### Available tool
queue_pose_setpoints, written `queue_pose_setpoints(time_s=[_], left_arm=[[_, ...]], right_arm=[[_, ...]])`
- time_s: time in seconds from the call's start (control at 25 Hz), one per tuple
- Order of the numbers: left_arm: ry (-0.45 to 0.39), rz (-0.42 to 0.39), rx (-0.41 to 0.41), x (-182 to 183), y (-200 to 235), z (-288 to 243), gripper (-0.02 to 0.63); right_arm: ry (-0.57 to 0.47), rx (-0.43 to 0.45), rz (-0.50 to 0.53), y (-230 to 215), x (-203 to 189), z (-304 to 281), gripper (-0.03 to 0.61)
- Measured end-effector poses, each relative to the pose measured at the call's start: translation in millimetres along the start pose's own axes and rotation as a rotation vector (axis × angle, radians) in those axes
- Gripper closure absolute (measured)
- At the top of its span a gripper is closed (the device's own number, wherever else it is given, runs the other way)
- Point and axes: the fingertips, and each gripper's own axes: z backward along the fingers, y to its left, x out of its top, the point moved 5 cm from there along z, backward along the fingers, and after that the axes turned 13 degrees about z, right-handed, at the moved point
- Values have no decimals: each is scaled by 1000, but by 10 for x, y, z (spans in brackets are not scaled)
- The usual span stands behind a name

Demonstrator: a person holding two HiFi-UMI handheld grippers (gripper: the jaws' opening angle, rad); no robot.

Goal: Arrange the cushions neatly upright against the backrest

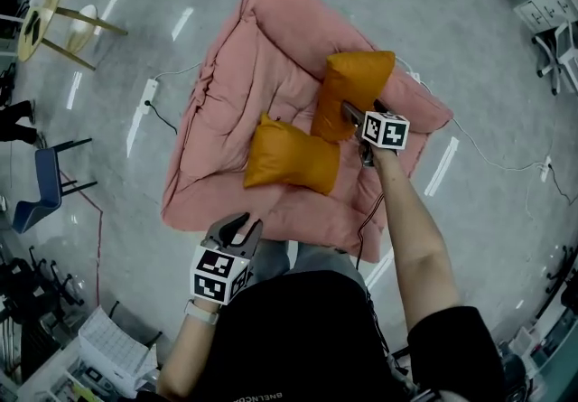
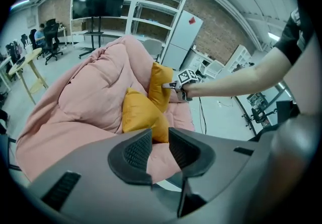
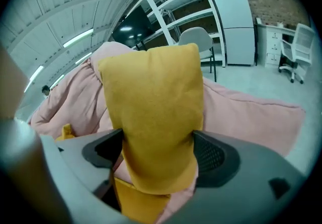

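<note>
Right gripper (image 3: 158,151) jaws wide, pressing both sides of far cushion (image 1: 354,88) by pink floor sofa (image 1: 239,57) right edge; left gripper (image 2: 160,150) slightly parted, empty, at front edge; near cushion (image 1: 291,156) lies mid-seat.

Sofa: the puffy quilted fabric floor sofa (image 1: 244,75) is plain dusty pink.
Cushions: the plump fabric far cushion (image 1: 354,88) and the matching near cushion (image 1: 291,156) are both mustard orange, unpatterned.
Tools: the left tool (image 1: 242,227) and the right tool (image 1: 350,113) have grey plastic shells; the pads (image 2: 138,150) are black with a fine mesh texture.
Cubes: the left marker cube (image 1: 219,274) and the right marker cube (image 1: 385,130) have white faces with black square-block patterns.
Floor: the glossy floor (image 1: 488,57) is pale grey with white light streaks.
Chair: the small chair (image 1: 41,188) is blue with black legs.
Stool: the round wooden stool (image 1: 41,16) is pale yellow.
Shirt: the person's shirt (image 1: 307,337) is black.
Background: the brick wall (image 2: 221,26) is reddish brown; the metal shelving (image 2: 151,11) is white.
</note>
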Motion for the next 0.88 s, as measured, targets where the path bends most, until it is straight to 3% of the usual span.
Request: queue_pose_setpoints(time_s=[0.16,0.32,0.44,0.64,0.88], left_arm=[[10,7,30,-94,24,-2,502],[5,23,34,-116,50,4,502],[-2,19,31,-81,62,9,502],[-10,5,19,-30,61,15,502],[-15,1,17,-51,70,45,502]], right_arm=[[-27,11,-1,-33,17,-78,163],[-26,6,44,20,23,-28,266],[-44,-15,93,98,29,86,302],[-53,-19,365,308,236,298,316],[71,125,697,588,333,306,318]])
